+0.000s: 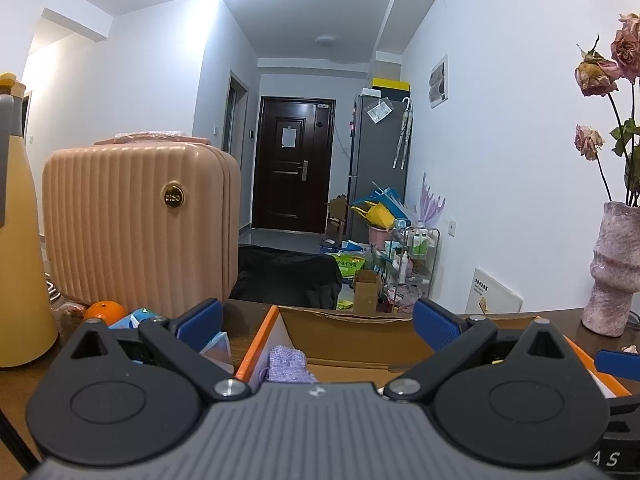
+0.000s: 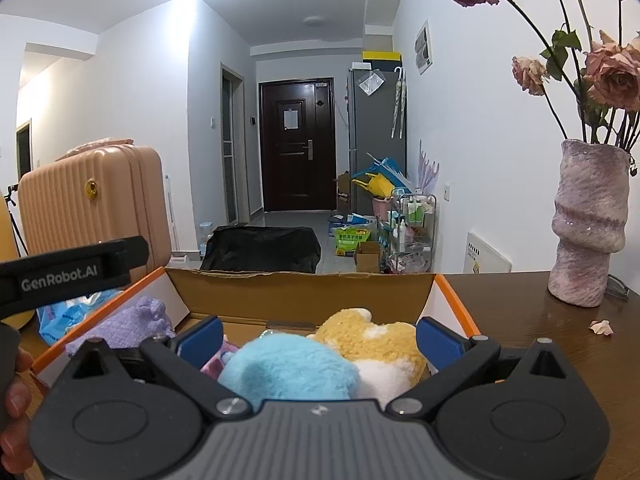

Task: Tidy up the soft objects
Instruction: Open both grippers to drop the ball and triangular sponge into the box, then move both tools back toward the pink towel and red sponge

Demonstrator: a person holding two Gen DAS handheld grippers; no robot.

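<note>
An orange-rimmed cardboard box (image 2: 452,296) sits on the dark wooden table. Inside it lie a blue plush (image 2: 288,368), a yellow-and-white plush (image 2: 372,344) and a purple knit cloth (image 2: 132,324). My right gripper (image 2: 320,338) hovers open over the two plushes, and its blue pads touch neither. My left gripper (image 1: 316,322) is open and empty over the box's left end (image 1: 256,344), just above the purple cloth (image 1: 288,364). Its black body (image 2: 72,272) shows at the left of the right wrist view, held by a hand (image 2: 16,400).
A pink ribbed suitcase (image 1: 136,220) stands at the left, with an orange (image 1: 105,312) and a blue packet (image 2: 64,316) in front of it. A yellow bottle (image 1: 20,260) is at the far left. A pink vase of dried roses (image 2: 588,220) stands to the right, with a petal (image 2: 602,326) beside it.
</note>
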